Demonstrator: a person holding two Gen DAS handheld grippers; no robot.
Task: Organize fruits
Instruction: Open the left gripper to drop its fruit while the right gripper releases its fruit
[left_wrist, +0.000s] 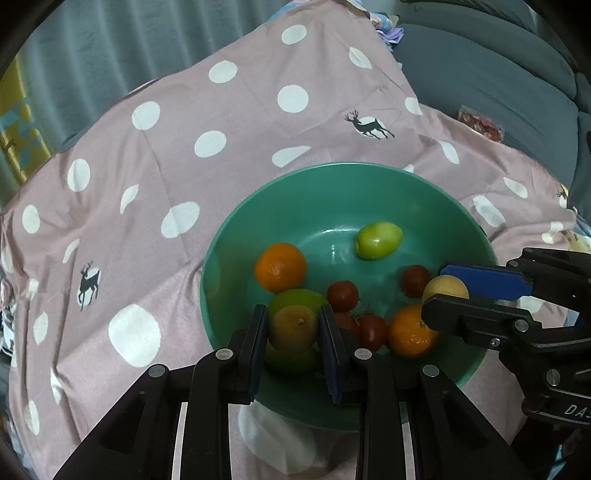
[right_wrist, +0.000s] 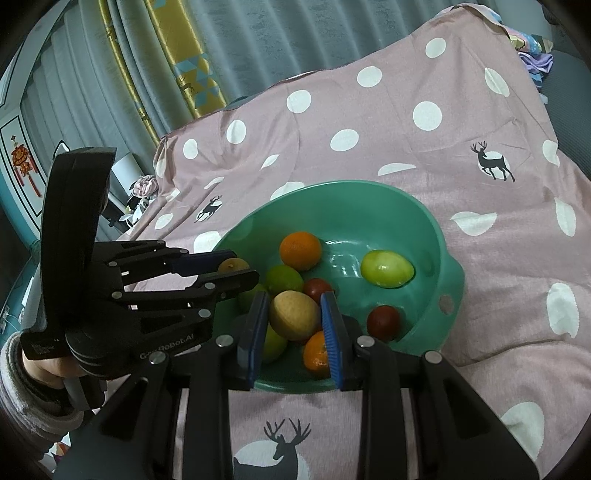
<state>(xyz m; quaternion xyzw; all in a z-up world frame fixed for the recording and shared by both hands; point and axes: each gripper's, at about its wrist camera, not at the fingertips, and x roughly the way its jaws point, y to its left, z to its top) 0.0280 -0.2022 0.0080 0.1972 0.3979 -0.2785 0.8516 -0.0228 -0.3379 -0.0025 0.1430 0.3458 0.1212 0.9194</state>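
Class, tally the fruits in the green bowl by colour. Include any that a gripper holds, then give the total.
Orange: 2
Green: 3
Red: 4, one half hidden
Yellow-brown: 2, one in the left gripper, one in the right gripper
Total: 11

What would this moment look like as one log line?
left gripper: shut on yellow-brown fruit | right gripper: shut on tan fruit | above green bowl

Grey curtains (right_wrist: 258, 33) (gold-trimmed), grey sofa (left_wrist: 480, 74)
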